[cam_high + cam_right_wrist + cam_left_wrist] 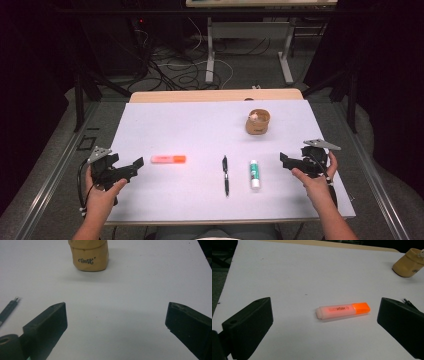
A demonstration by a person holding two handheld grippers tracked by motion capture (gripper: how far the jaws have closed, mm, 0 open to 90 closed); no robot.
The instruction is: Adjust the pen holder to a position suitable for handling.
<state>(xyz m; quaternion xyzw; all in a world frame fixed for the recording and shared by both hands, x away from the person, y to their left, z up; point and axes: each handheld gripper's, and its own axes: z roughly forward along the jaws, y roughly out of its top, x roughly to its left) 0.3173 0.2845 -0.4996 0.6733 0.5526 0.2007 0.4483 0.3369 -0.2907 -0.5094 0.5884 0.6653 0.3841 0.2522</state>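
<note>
The left gripper (134, 167) sits at the lower left of the high view, held in the person's left hand (102, 192), whose forearm comes in from the bottom edge. Its jaws stand wide apart and point toward the frame's middle. The right gripper (286, 161) sits at the lower right, held in the right hand (317, 181), jaws likewise spread wide and pointing left. Both grippers hold nothing.

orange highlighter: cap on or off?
On. The highlighter lies flat on the white table, its orange cap seated on one end and flush with the pale body. It sits ahead of the left gripper, untouched.
</note>
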